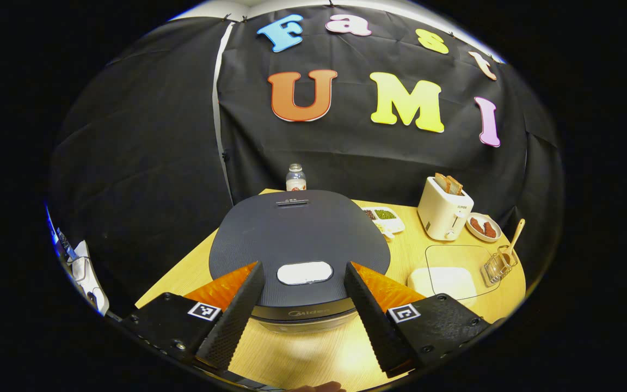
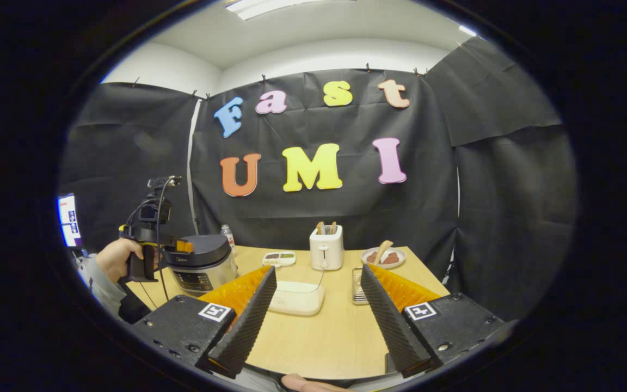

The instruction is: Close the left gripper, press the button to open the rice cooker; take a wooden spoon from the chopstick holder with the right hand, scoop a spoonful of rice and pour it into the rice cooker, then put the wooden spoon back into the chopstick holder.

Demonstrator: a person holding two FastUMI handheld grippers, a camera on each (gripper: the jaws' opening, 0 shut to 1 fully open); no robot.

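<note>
Black cloth walls close in a pale wooden desk, and the work on it has barely begun.

The left gripper hangs just above the front of the dark grey, round-lidded rice cooker, its fingers spread wide to either side of the white oval button on the lid. The task calls for those fingers to come together first; pressing with them apart would likely straddle the button and land on the lid. Once closed, the tips should meet over the middle of the oval and push straight down, since a slanted push could slide off its smooth face.

In the right gripper view the left gripper is held in a person's hand, level and pointed over the cooker's top, wrist roughly horizontal. The right gripper waits low over the near desk edge, fingers wide apart and holding nothing.

Farther out, the light wooden spoon stands tilted in the clear chopstick holder at the right side of the desk, just beside the clear-lidded white box of rice. Behind stand a white toaster and small plates.
</note>
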